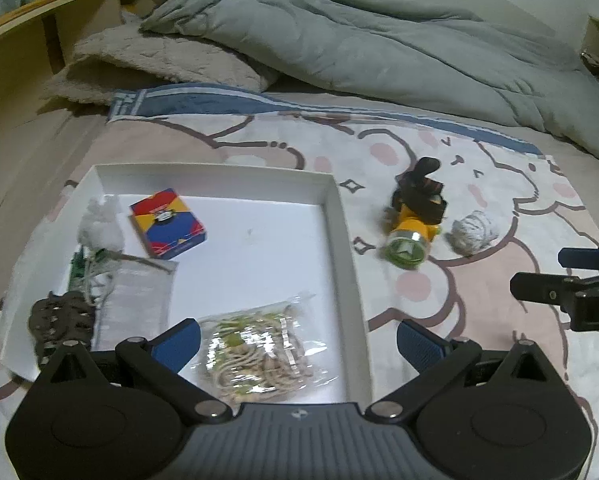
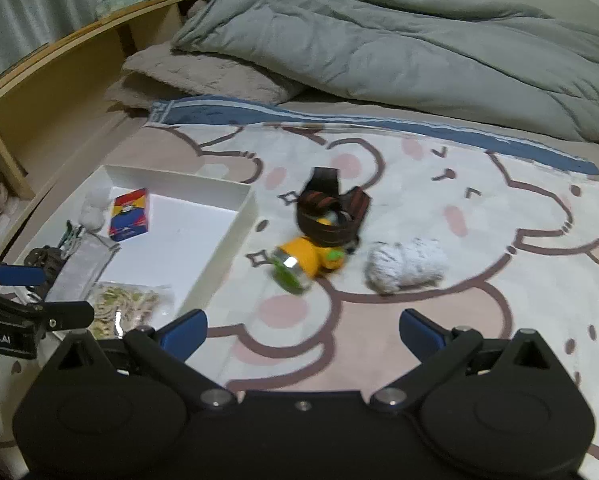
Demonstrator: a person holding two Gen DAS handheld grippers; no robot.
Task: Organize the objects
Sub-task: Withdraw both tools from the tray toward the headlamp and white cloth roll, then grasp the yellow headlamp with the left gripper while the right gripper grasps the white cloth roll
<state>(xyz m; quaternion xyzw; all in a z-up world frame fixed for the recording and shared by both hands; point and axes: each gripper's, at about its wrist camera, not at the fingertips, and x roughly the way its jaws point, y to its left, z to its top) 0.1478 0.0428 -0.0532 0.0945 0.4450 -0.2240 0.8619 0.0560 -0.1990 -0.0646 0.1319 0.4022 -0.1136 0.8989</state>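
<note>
both sets of fingers were spread wide and held nothing: left gripper (image 1: pixel 297 344) hung over the near end of the white tray (image 1: pixel 341 216), right gripper (image 2: pixel 303 330) hung low over the blanket (image 2: pixel 479 216) with bare cloth between its pads.

left to right. tray already held a black openwork piece (image 1: pixel 59 320) at its near-left corner, a white fluffy bundle (image 1: pixel 101 224) with a clear flat packet (image 1: pixel 133 296) by it, a red-blue-yellow box (image 1: pixel 167 222) and a bag of cord (image 1: pixel 259 354) right under the left gripper. middle and far right of the tray floor were bare.

outside the tray, on the blanket: yellow headlamp (image 2: pixel 313 258) with its dark strap (image 2: pixel 331 212) looped behind it, lens toward the tray, then a white-grey yarn ball (image 2: pixel 405 266) just beside it on the right, not clearly touching.

judged step: right gripper goes for the headlamp, nearest to the tray. best to close across the yellow body, not the strap, since the strap would likely sag and drag. come in low and centred, keep clear of the yarn ball, lift above the tray wall, set down in the bare patch. left gripper should stay out of that path.
</note>
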